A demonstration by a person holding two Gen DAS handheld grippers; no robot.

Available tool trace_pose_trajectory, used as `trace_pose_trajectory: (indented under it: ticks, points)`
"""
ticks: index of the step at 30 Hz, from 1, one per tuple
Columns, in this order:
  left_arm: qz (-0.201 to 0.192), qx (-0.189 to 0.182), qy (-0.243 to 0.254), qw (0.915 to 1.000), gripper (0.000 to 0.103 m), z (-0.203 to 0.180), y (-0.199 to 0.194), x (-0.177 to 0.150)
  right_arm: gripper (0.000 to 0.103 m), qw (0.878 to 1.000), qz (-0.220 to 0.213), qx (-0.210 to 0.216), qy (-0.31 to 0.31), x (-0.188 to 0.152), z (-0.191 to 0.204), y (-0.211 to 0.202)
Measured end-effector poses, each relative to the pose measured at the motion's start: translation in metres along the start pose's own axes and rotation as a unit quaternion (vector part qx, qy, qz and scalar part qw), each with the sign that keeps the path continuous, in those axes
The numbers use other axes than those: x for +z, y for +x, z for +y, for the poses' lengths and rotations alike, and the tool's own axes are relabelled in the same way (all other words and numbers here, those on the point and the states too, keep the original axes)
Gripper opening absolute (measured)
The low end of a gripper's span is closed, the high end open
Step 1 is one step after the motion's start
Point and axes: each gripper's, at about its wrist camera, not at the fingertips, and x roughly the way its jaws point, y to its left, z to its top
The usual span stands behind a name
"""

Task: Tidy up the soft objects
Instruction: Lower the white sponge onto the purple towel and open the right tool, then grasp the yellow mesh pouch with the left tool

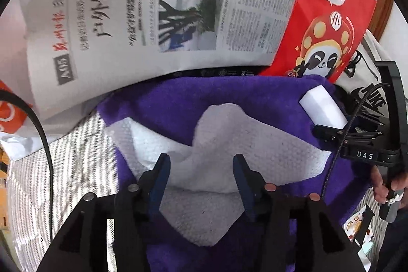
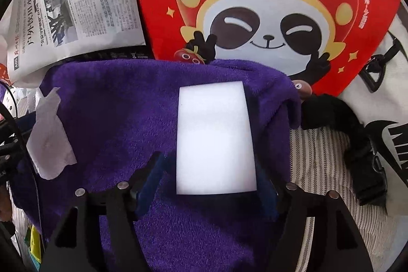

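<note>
My left tongs stand wide apart, gripping nothing; both blue fingertips hover over the white paper towel, which lies crumpled and partly folded on the purple towel. Whether the tips touch the paper, I cannot tell.

My right tongs are also spread, fingers flanking the near end of the white sponge block. A gap shows between the left finger and the sponge; the right finger sits close to its edge, contact unclear. I would not call it a grip. The sponge lies flat on the purple towel, near its far right corner. In the left view the same sponge sits at the right tongs' tip.

Paper towel seen from the right view: left part of the purple towel, well apart from the sponge.

Purple towel rests on a striped cloth covering the counter.

Beyond the towel's far edge: a newspaper to the left, a red bag with a panda figure to the right, overlapping. Right of the towel: a black strap with buckle and a white bag with black lettering
</note>
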Motion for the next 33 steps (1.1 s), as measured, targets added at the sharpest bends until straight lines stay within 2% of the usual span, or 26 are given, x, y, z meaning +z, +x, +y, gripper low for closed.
trace_pose_trajectory:
  ticks: [6, 16, 19, 24, 33]
  points:
    - [-0.007, 0.0, -0.009, 0.9999, 0.051, 0.007, -0.017, 0.001, 0.075, 1.0, -0.01, 0.002, 0.022, 0.002, -0.001, -0.016]
    - [-0.029, -0.003, -0.005, 0.9996, 0.051, 0.011, -0.068, -0.015, 0.075, 0.998, -0.039, -0.011, 0.038, -0.011, -0.004, -0.06]
    - [-0.029, -0.006, 0.002, 0.9996, 0.051, 0.006, -0.08, -0.025, 0.075, 0.998, -0.041, -0.021, 0.051, -0.022, 0.002, -0.079]
    - [-0.03, -0.019, 0.007, 0.9994, 0.051, 0.001, -0.102, -0.049, 0.075, 0.996, -0.055, -0.007, 0.071, -0.054, -0.002, -0.118]
    - [-0.017, -0.038, 0.01, 0.9991, 0.051, -0.026, -0.112, -0.096, 0.075, 0.995, -0.069, 0.002, 0.07, -0.109, 0.017, -0.157]
